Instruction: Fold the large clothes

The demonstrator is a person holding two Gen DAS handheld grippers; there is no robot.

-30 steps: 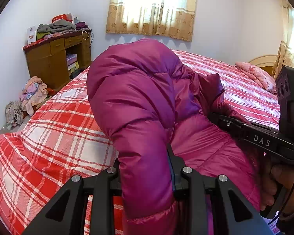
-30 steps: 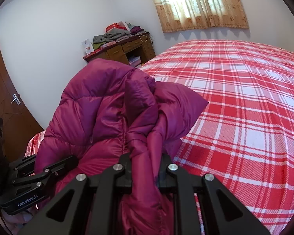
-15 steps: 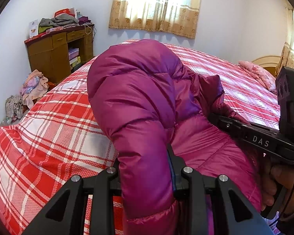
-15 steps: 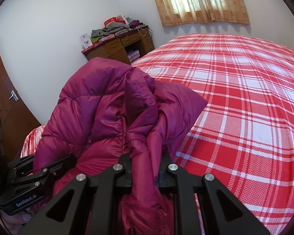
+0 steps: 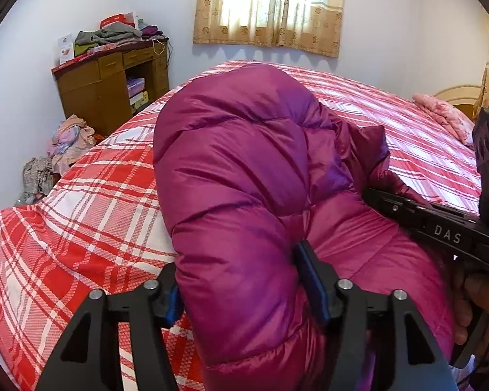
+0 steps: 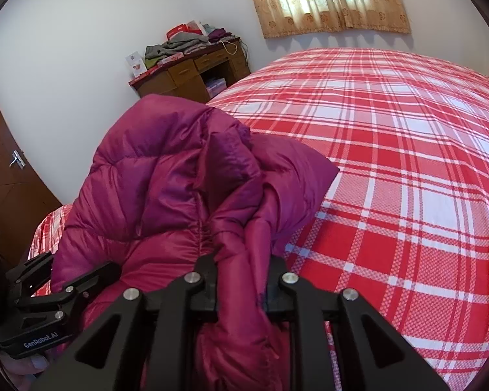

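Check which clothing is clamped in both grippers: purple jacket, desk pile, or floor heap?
The purple puffer jacket: left gripper and right gripper both pinch it. The desk pile and floor heap lie untouched.

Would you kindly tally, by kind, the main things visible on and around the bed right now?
Purple puffer jacket: 1
Grippers, left and right: 2
Plaid bed: 1
Wooden desk: 1
Pink pillow: 1
Total: 6
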